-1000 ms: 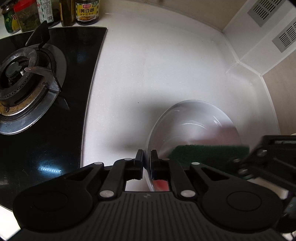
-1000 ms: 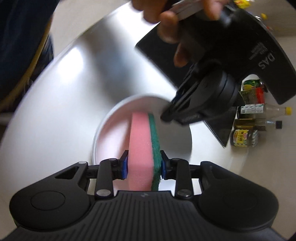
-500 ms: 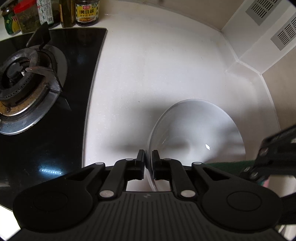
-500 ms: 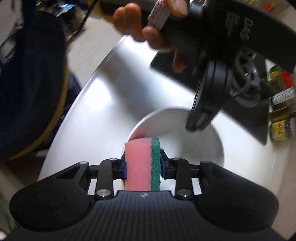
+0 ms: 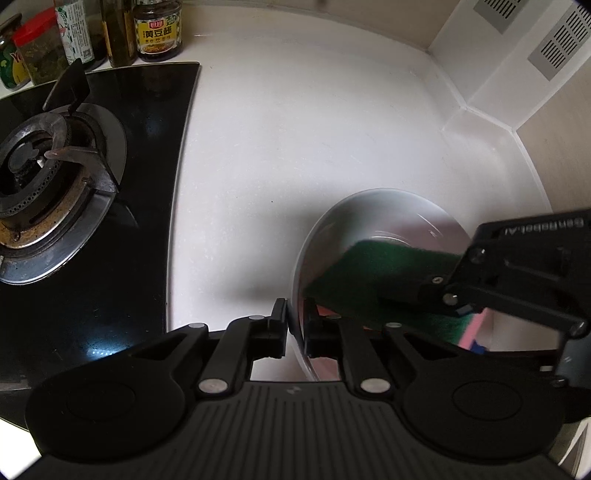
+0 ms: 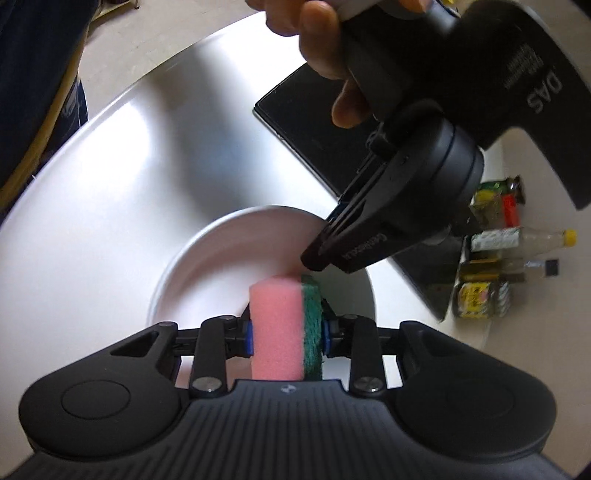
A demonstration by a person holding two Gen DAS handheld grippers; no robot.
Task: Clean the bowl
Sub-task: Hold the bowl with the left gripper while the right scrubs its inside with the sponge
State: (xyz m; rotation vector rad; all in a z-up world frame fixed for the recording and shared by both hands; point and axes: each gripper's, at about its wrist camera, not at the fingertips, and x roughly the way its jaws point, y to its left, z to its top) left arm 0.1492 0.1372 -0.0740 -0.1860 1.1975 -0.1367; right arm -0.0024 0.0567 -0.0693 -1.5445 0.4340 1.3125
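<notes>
A white bowl (image 5: 373, 218) stands tilted on the white counter (image 5: 295, 129). My left gripper (image 5: 296, 326) is shut on its near rim, one pad outside the wall and one inside. In the right wrist view the same bowl (image 6: 221, 254) lies below, and the left gripper (image 6: 319, 260) reaches onto its far rim with a hand (image 6: 321, 40) behind it. My right gripper (image 6: 286, 336) is shut on a pink sponge with a green scouring face (image 6: 280, 325). From the left wrist view the sponge (image 5: 384, 273) lies green side up inside the bowl, with the right gripper (image 5: 428, 295) behind it.
A gas burner (image 5: 37, 177) sits in a black glass hob (image 5: 147, 221) on the left. Sauce jars and bottles (image 5: 159, 29) line the back wall. A tiled wall corner (image 5: 498, 92) closes the right side. A person's dark clothing (image 6: 33, 74) fills the upper left of the right wrist view.
The sponge drew back out of the bowl half a second ago and has come down into it again. The left gripper and the bowl have stayed in place.
</notes>
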